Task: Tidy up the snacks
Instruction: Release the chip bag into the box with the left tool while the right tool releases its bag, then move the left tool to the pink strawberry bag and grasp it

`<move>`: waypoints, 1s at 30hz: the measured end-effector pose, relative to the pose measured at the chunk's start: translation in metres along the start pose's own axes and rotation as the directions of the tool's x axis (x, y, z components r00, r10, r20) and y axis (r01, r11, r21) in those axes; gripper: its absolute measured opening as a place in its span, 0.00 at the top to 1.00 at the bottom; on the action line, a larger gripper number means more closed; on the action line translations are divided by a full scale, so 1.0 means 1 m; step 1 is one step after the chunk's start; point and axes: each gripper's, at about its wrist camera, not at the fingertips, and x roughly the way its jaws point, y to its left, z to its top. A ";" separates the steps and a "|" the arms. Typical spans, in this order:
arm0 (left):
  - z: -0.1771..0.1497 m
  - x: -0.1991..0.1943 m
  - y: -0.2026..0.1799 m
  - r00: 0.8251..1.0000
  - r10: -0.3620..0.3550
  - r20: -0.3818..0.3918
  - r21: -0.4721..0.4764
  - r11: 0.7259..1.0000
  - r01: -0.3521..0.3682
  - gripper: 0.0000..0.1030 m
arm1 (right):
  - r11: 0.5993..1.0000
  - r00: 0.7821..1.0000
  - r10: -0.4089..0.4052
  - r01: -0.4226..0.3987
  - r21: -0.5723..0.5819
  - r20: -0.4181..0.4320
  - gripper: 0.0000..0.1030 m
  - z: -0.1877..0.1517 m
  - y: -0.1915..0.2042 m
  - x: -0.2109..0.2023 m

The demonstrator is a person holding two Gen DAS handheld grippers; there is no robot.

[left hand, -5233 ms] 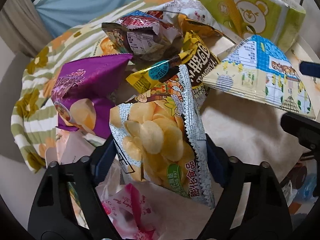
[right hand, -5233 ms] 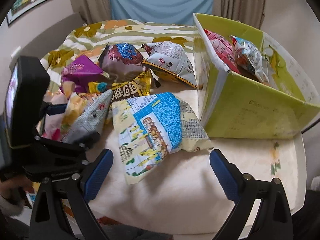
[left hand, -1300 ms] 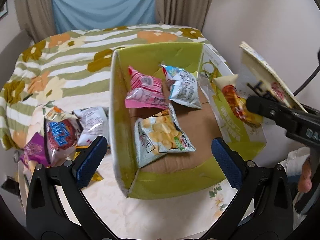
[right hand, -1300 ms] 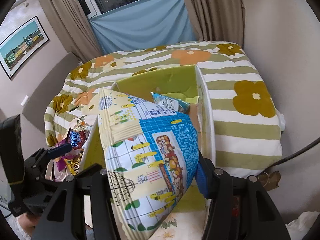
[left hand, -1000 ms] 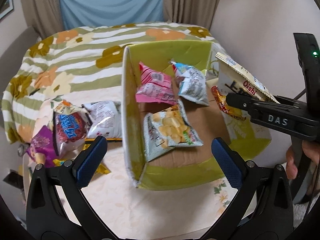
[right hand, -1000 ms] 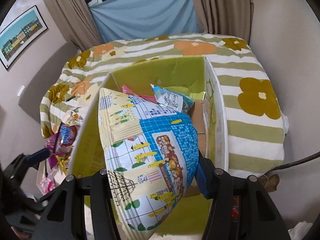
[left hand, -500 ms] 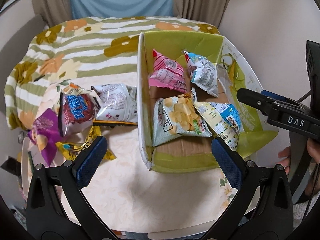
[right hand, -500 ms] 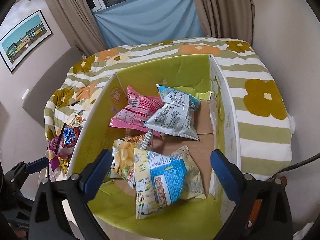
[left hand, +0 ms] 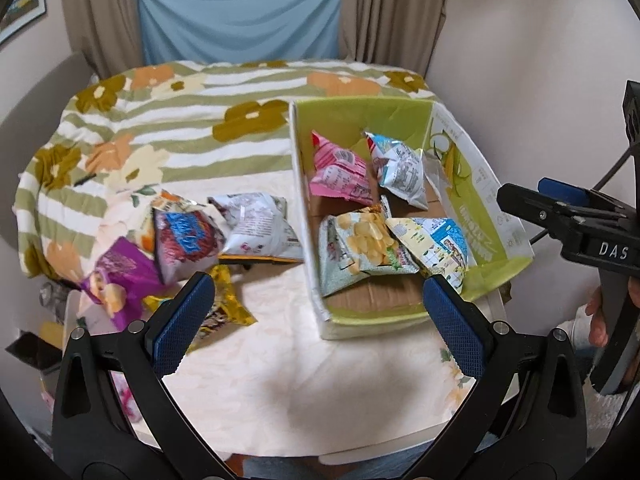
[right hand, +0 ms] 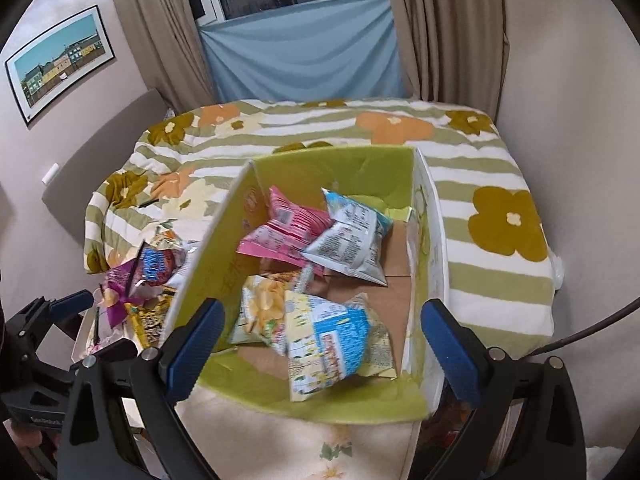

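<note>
— Where's the blue-and-yellow snack bag (right hand: 332, 336)?

— Lying flat on the cardboard floor of the green box (right hand: 224, 240), at its near end, overlapping the chip bag (right hand: 262, 308). Its long axis runs roughly from the near wall toward the right wall.

— And the grippers?

— The right gripper (right hand: 320, 340) hangs above the box, fingers spread wide, nothing between them. The left gripper (left hand: 316, 312) is equally spread and empty, over the table (left hand: 280, 380).

— Other snacks?

— A pink bag (left hand: 340, 172) and a silver bag (left hand: 400, 168) at the far end; a loose pile (left hand: 192, 240) left of the box.

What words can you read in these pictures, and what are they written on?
"DAS": white letters on the black body of the right gripper, seen from the left wrist.
Print on the snack bags and on the green box: too small or blurred to read.
</note>
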 end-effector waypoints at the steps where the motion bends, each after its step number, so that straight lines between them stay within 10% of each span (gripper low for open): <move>1: -0.001 -0.004 0.003 1.000 0.000 0.003 0.004 1.000 0.000 0.00 | 1.000 1.000 0.001 -0.001 0.004 0.007 0.05 -0.001 0.006 -0.005; 15: -0.044 -0.070 0.144 0.999 0.037 0.033 0.004 0.999 -0.037 0.00 | 0.999 0.993 0.038 -0.041 0.032 0.107 0.05 -0.022 0.146 -0.034; 30: -0.117 -0.057 0.278 0.992 -0.024 -0.122 -0.005 1.000 0.024 0.00 | 0.999 0.999 0.012 -0.013 0.037 0.039 0.05 -0.073 0.270 0.016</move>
